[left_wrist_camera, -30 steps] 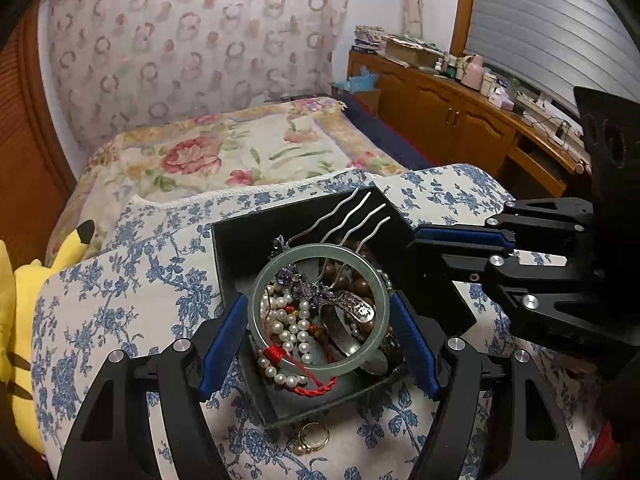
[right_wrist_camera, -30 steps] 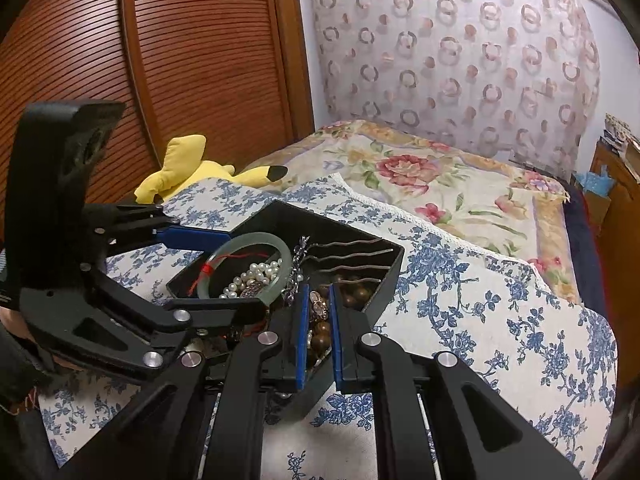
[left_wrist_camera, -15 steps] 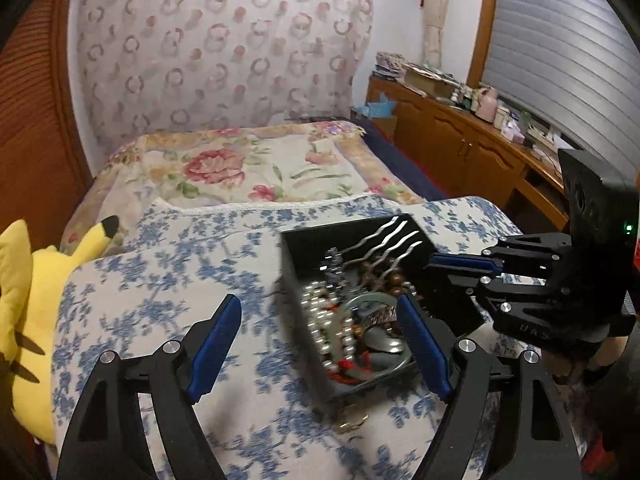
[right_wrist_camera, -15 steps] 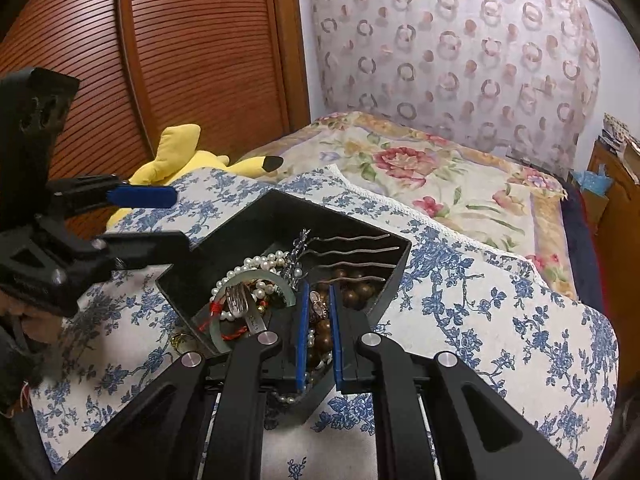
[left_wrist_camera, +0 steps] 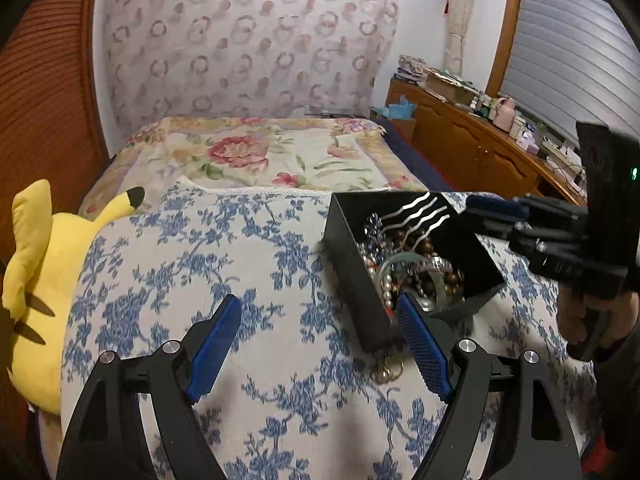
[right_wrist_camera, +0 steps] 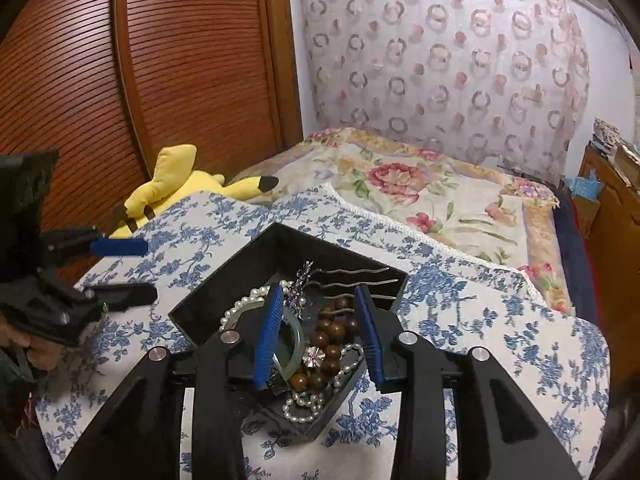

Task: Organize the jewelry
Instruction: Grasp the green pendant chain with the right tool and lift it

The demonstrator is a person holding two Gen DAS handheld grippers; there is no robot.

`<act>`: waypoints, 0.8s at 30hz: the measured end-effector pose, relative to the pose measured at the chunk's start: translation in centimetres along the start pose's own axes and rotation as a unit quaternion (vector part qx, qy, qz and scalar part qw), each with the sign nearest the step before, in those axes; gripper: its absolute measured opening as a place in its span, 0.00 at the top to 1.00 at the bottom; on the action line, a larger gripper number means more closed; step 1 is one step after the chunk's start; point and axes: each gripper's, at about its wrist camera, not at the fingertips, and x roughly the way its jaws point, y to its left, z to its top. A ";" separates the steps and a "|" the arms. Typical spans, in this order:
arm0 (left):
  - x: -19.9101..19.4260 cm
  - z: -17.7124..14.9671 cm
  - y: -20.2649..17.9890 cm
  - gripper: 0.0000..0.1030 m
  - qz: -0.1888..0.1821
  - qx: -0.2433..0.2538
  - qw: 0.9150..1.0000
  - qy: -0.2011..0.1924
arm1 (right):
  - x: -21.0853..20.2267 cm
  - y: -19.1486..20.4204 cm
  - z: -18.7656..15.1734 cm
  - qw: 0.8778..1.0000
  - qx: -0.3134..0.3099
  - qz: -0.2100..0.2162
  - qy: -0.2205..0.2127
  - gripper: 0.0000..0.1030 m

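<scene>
A square black jewellery box (right_wrist_camera: pixel 224 292) rests on a blue-and-white floral quilt (left_wrist_camera: pixel 200 264) spread over the bed, packed with tangled pieces: a pale green jade bangle (right_wrist_camera: pixel 294 340), a white pearl strand (right_wrist_camera: pixel 304 402), brown wooden beads (right_wrist_camera: pixel 328 340) and a silver wavy-pronged hair fork (right_wrist_camera: pixel 352 280). A small gold ring (left_wrist_camera: pixel 390 372) lies on the quilt just beside the box's near corner. The bangle is judged rigid, smooth and brittle, best gripped across its band; the pearl strand is limp and likely to snag its neighbours, so it should be lifted near its middle; the hair fork is stiff and light, best taken near the ornamented head. The right hand-held gripper (right_wrist_camera: pixel 318 334) hovers low over the box, jaws spread apart and holding nothing, its left pad close against the bangle. The left hand-held gripper (left_wrist_camera: pixel 320 344) is held level above bare quilt beside the box, jaws wide apart, likewise holding nothing.
</scene>
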 end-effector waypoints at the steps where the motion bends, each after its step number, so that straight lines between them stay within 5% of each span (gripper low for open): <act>1: -0.1 -0.3 -0.1 0.25 -0.001 0.000 1.000 0.001 | -0.5 0.1 -0.1 1.000 0.001 -0.002 -0.003 0.62; 9: -0.7 -2.9 -1.6 0.25 -0.006 0.009 1.000 0.009 | -5.1 0.8 -3.5 1.000 0.008 -0.021 -0.003 0.62; 24: 0.1 -6.7 -4.0 0.25 -0.016 0.031 0.998 0.053 | -6.7 3.4 -13.1 0.996 0.015 -0.009 0.085 0.62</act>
